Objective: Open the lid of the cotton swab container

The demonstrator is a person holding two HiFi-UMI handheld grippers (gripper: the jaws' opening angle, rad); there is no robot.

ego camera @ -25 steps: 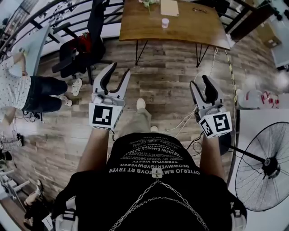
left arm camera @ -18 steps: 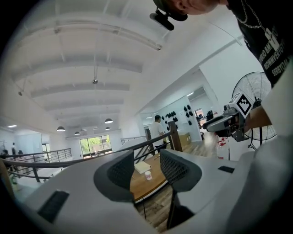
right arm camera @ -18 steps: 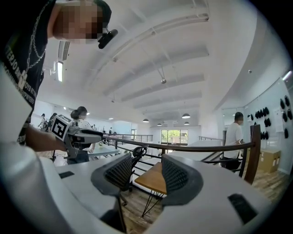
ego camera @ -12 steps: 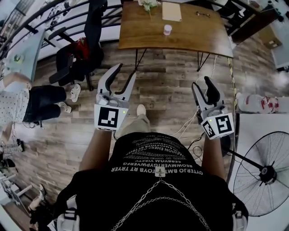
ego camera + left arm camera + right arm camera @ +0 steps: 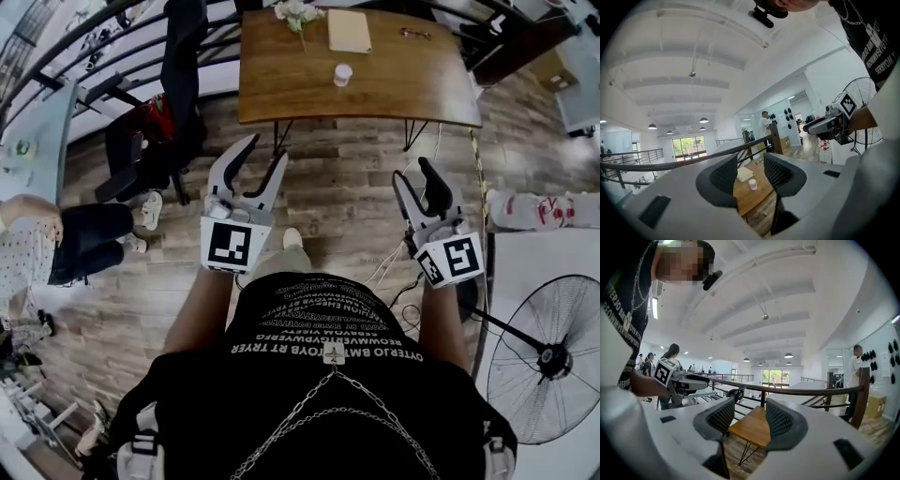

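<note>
Both grippers have drawn nearer the tabletop (image 5: 394, 84) over the last second. Head view: left gripper (image 5: 265, 150) and right gripper (image 5: 413, 172) hover short of its near edge, fingers (image 5: 231, 162) parted and empty. The cotton swab container (image 5: 343, 74) stands mid-tabletop, lid apparently on. Left gripper view: the container shows far beyond parted fingers. Right gripper view: only a tabletop corner lies beyond open fingers. Opening not yet begun.

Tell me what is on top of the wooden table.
The wooden table carries a small white container, a tan book and white flowers at its far edge. The container's contents are not visible.
</note>
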